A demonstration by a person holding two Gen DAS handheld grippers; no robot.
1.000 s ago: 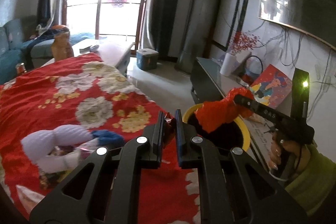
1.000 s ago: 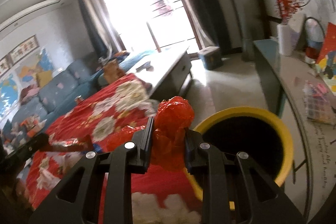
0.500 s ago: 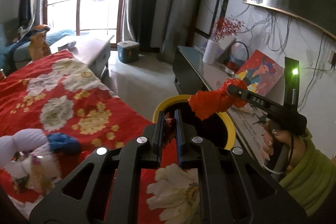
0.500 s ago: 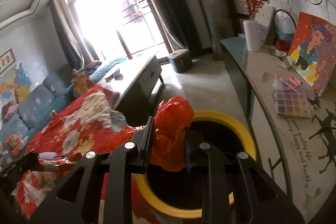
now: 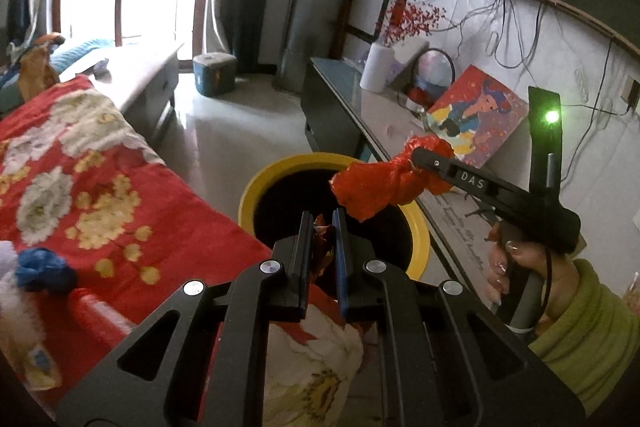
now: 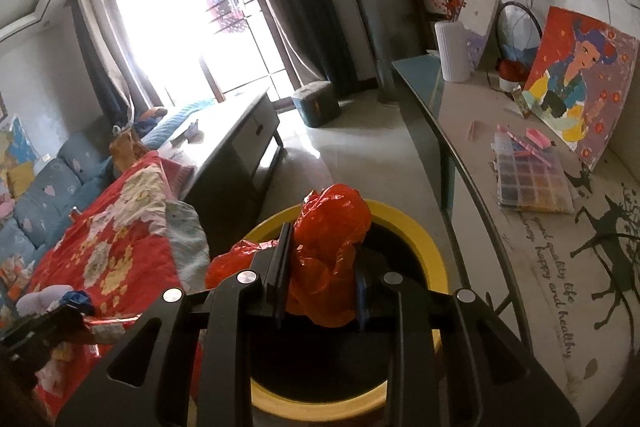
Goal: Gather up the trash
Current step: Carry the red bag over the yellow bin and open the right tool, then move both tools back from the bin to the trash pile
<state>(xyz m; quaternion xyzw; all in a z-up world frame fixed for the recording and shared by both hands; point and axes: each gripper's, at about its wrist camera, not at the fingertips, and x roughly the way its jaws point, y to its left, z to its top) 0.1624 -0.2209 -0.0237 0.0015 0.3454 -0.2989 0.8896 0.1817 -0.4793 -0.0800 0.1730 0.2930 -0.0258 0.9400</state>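
The right gripper squeezes a red bag right over the yellow bin; it should open wide so the bag drops in the middle. The left gripper, nearly closed, pinches a small wrapper at the bin's near edge; it must go farther over. The red blanket lies left and the side table right; nothing blocks the bin.

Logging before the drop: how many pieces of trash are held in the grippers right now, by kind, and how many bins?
Red plastic bag, in the right gripper, over the bin: 1
Small crumpled wrapper, in the left gripper: 1
Yellow-rimmed trash bin: 1
Total: 3
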